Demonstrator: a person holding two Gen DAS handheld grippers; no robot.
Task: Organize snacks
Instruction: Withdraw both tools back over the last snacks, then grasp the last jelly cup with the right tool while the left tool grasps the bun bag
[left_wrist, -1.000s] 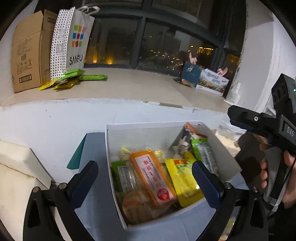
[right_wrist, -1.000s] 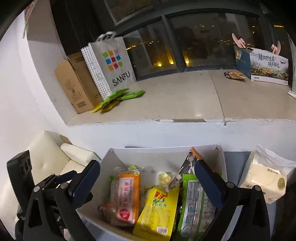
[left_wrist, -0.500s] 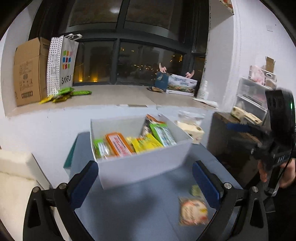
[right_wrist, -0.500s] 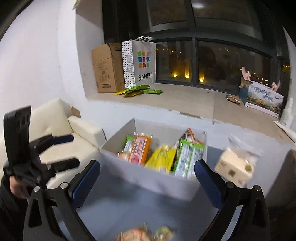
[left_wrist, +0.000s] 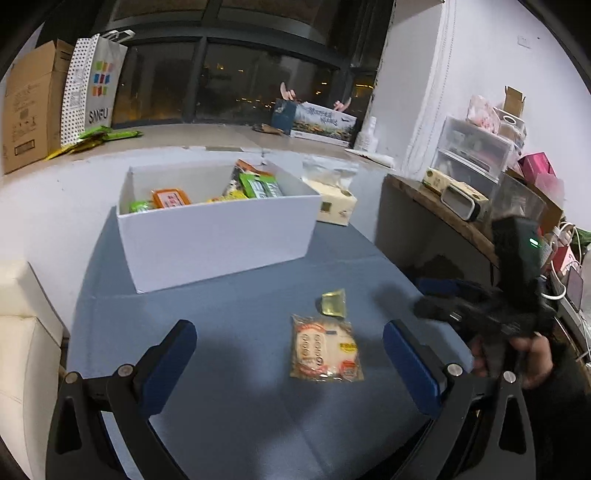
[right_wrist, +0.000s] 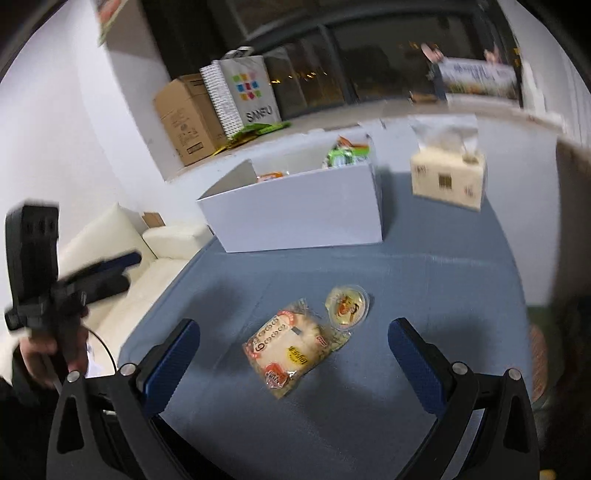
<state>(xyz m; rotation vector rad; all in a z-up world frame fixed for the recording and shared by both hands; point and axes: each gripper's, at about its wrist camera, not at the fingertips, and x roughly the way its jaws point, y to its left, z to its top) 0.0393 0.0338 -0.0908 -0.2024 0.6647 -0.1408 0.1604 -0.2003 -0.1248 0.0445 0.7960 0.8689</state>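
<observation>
A white box (left_wrist: 218, 229) holding several snack packets stands at the far side of the blue table (left_wrist: 229, 369); it also shows in the right wrist view (right_wrist: 299, 214). A clear bread packet (left_wrist: 325, 349) and a small yellow jelly cup (left_wrist: 333, 302) lie on the table nearer me; the packet (right_wrist: 288, 349) and the cup (right_wrist: 347, 306) show in the right wrist view too. My left gripper (left_wrist: 290, 363) is open and empty above the table, left of the packet. My right gripper (right_wrist: 293, 363) is open and empty just short of the packet.
A tissue pack (right_wrist: 448, 177) sits right of the box. A cream sofa (right_wrist: 122, 243) is at the table's left. A dark side table (left_wrist: 443, 218) with clutter stands to the right. A windowsill holds a cardboard box (left_wrist: 29, 110), a SANFU bag (left_wrist: 92, 85) and green packets.
Both grippers have pulled back from over the box toward the near side of the table. The bread packet and jelly cup have come into view.
</observation>
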